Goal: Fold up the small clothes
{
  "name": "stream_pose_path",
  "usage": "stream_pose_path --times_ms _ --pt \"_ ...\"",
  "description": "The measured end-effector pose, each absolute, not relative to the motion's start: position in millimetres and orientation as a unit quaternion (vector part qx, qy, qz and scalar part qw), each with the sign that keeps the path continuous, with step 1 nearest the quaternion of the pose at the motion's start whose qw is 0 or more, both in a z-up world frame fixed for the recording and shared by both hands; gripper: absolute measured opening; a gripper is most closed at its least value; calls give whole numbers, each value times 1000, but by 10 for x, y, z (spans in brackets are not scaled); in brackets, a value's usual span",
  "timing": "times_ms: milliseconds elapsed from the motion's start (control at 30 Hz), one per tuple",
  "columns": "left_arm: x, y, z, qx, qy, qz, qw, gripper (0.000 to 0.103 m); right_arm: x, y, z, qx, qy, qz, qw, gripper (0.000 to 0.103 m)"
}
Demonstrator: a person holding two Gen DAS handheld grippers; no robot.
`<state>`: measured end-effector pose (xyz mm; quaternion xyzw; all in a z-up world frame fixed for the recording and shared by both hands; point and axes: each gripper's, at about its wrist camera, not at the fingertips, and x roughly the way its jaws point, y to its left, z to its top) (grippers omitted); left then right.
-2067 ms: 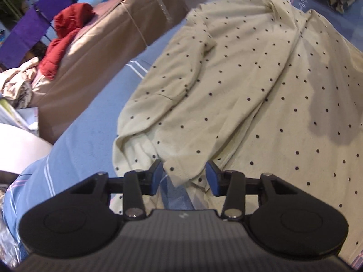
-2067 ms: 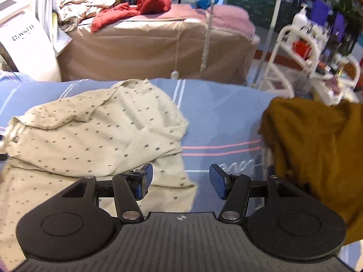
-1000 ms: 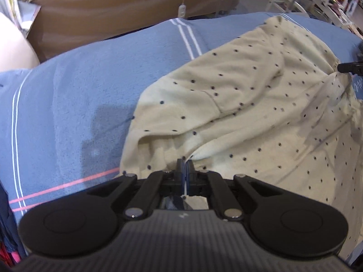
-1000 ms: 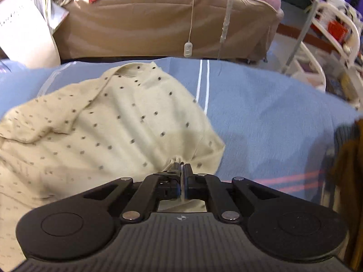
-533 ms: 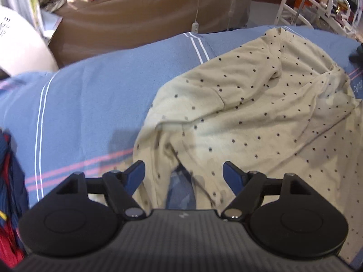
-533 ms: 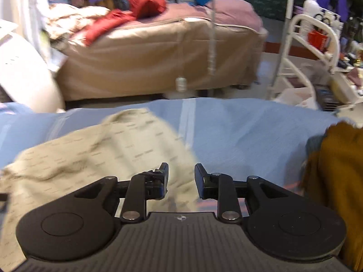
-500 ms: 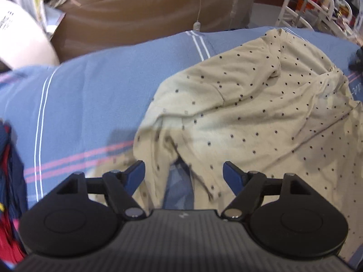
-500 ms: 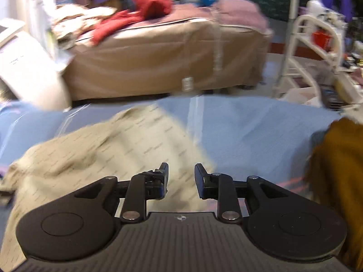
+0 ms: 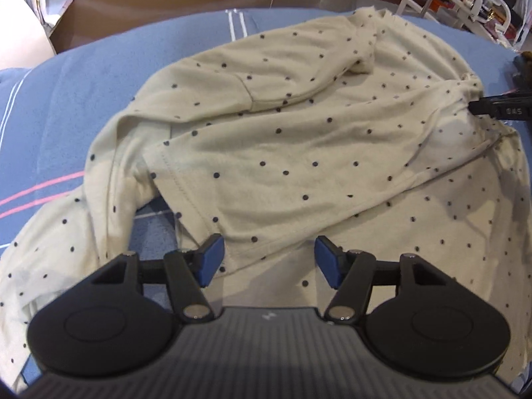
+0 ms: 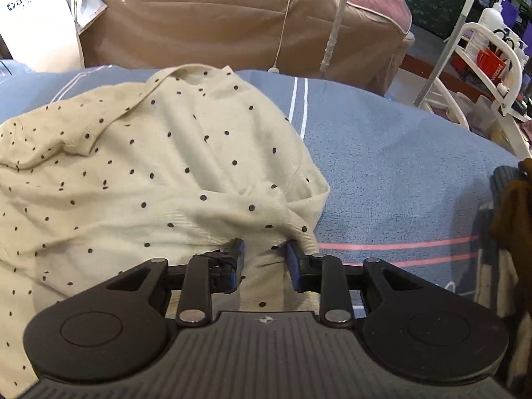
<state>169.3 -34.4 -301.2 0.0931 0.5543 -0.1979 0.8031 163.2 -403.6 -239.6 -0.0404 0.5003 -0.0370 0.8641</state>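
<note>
Both tongs released since earlier: one dotted shirt [image 9: 299, 153] (half-folded), two tongs.

Your left gripper [image 9: 267, 259] is matte black, with two round flat housings flanking a ribbed grey centre plate that carries a small white mark. Angled black link arms run forward, each pinned by a silver screw. Its pads [image 9: 210, 259] are blue. Your right gripper [image 10: 264, 264] is built the same: black discs, ribbed plate, silver screws, and dark blue pads [image 10: 294, 262].
</note>
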Motion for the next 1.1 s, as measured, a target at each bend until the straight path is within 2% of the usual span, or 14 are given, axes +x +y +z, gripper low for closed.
stream_pose_path --times_ms 200,233,267,300,333,367,533,600,667,800,833,900,967,1100 --pt "1614 -294 -2929 90 558 -193 802 69 1569 -4024 -2259 -30 495 -49 867 55" --pt "1566 -251 -2875 80 559 -190 803 76 1499 -3979 -2166 -29 475 -54 878 59" --pt "1500 -199 -2821 69 555 -190 807 83 1429 -3947 -2069 -23 460 -54 886 75" --pt "1396 -117 -2739 57 544 -190 815 86 1333 -3893 -1955 -9 442 -48 895 96" --pt "1289 -32 -2676 50 536 -186 822 92 1237 -3840 -1856 8 431 -40 901 103" --pt "1178 56 -2625 44 531 -179 827 98 1158 -3783 -1783 23 425 -32 904 103" --pt "659 635 -2551 9 531 -109 840 99 926 -3108 -1692 47 455 72 886 103" --pt "490 874 -2621 7 544 -81 835 97 929 -2775 -1745 51 468 117 875 103" --pt "329 1107 -2672 3 558 -49 828 91 967 -2396 -1807 59 474 155 865 103" --pt "28 1484 -2646 -30 562 -23 826 91 1151 -1604 -1973 131 496 245 823 102" --pt "-22 1533 -2633 -31 561 -22 827 91 1218 -1413 -2021 152 499 260 813 100" --pt "-93 1602 -2589 -27 551 -22 834 91 1341 -1168 -2081 155 498 229 822 87" --pt "-94 1668 -2537 -12 532 -26 846 91 1498 -1065 -2099 164 490 179 837 81" --pt "187 1787 -2466 63 484 -10 872 91 1854 -1096 -2057 174 479 140 849 81"
